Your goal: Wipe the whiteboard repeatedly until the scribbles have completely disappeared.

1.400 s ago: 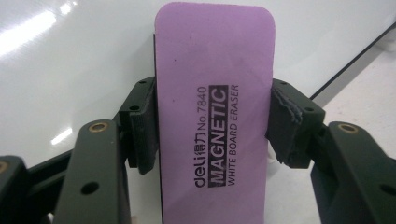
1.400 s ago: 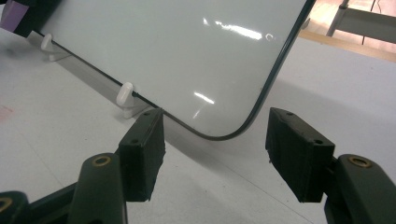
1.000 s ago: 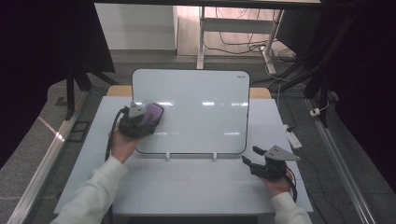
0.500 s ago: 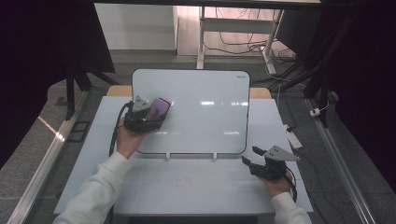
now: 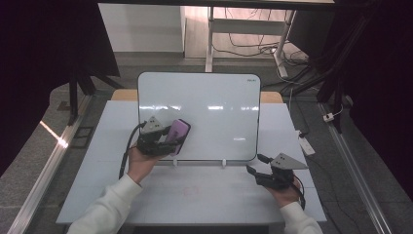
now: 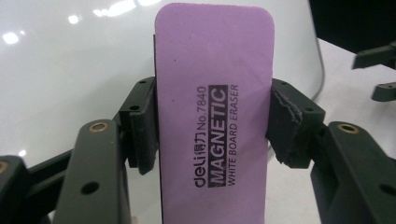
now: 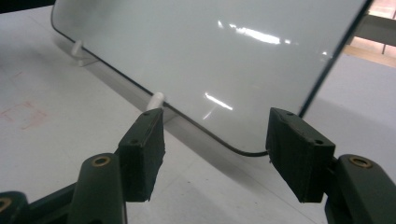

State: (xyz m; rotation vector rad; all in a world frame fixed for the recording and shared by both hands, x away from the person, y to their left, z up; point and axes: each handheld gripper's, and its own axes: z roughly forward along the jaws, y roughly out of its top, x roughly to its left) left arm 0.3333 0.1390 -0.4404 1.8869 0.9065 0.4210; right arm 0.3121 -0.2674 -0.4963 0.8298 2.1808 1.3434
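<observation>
The jaws of the left gripper (image 5: 168, 141) are clenched on a purple eraser (image 6: 214, 112), one pad pressing on each of its long edges. In the left gripper view the eraser stands upright between the pads, and its printed side (it reads "MAGNETIC WHITE BOARD ERASER") faces the camera. In the high view the eraser (image 5: 176, 134) is at the lower left part of the whiteboard (image 5: 214, 109), held in front of its face; whether it touches the board, I cannot tell.

The whiteboard leans back on two small white feet (image 5: 223, 163) on the white surface (image 5: 209, 195). Its face is clean, with only some reflections of light.

The jaws of the right gripper (image 5: 258, 170) are released, with nothing between them. This gripper rests low near the lower right corner of the whiteboard, just in front of it. In the right gripper view the rounded corner of the whiteboard (image 7: 243, 70) is seen between the two pads, but apart from them. A faint red mark (image 5: 191, 191) is on the surface in front of the board.
</observation>
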